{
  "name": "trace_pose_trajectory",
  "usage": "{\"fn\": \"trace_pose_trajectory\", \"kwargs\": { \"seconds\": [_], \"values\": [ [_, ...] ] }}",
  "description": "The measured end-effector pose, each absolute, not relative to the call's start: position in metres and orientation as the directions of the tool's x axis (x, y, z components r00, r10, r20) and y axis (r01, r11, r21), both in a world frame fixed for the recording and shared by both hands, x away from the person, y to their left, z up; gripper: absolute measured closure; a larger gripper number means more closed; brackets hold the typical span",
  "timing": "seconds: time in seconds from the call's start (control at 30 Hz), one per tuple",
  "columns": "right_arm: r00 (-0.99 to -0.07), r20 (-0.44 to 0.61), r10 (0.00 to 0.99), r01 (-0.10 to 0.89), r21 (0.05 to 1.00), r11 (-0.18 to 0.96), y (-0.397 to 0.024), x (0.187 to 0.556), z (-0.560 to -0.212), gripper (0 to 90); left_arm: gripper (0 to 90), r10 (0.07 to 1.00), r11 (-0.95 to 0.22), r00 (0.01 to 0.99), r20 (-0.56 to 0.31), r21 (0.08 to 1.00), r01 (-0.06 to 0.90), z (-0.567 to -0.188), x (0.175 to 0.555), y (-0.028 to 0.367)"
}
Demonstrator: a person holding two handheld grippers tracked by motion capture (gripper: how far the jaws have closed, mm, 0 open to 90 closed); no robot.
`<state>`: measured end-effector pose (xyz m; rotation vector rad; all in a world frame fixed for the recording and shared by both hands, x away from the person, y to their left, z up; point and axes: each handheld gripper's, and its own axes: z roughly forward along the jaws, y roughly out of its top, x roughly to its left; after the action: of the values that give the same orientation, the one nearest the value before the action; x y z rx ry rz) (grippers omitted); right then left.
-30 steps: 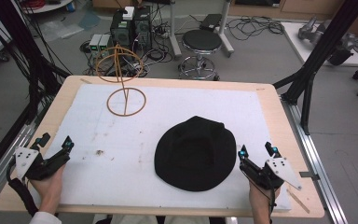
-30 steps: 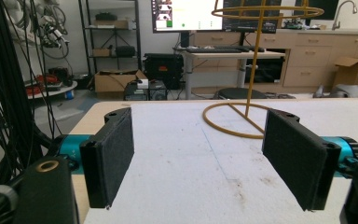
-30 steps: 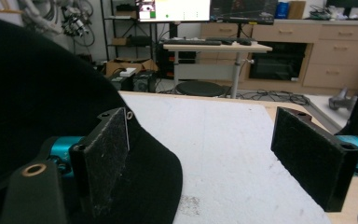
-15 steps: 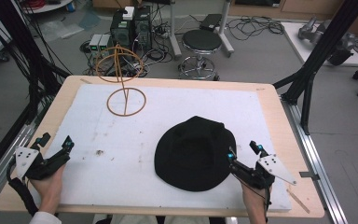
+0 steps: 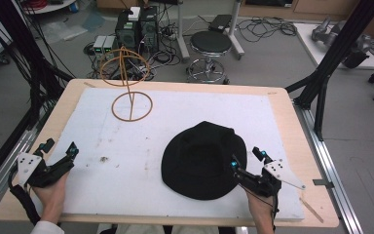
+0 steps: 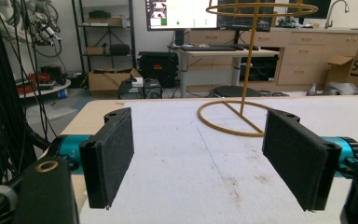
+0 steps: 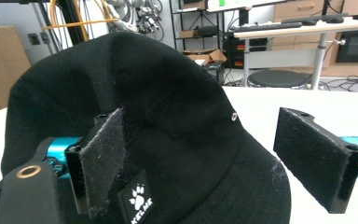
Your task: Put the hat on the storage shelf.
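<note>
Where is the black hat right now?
In the high view the black hat lies on the white mat, right of centre, its brim beside the open right gripper.

I can read a small black tag (image 7: 137,198) on the brim of the black hat (image 7: 168,121) in the right gripper view. The tag has a white paw print, and under it white letters that look like "KELME", though they are tiny and a bit blurry. In the left gripper view, a brown cardboard box (image 6: 356,70) far back in the room has big dark letters "SF" on its side.
</note>
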<state>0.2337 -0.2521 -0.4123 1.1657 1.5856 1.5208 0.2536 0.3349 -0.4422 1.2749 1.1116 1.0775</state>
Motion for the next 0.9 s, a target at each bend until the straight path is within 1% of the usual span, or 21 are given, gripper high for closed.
{"fn": "trace_pose_trajectory", "kwargs": {
  "seconds": [0.37,0.9],
  "values": [
    [-0.445,0.109,0.889,0.175,0.984,-0.033,-0.243,0.235,-0.412,16.5,25.1,0.988,0.014,0.151,-0.017,1.0,0.02,-0.443,0.254,0.336],
    [-0.509,0.086,0.857,0.226,0.973,0.036,-0.219,0.252,-0.419,16.5,25.1,0.988,0.014,0.153,-0.017,1.0,0.016,-0.443,0.254,0.335]
  ]
}}
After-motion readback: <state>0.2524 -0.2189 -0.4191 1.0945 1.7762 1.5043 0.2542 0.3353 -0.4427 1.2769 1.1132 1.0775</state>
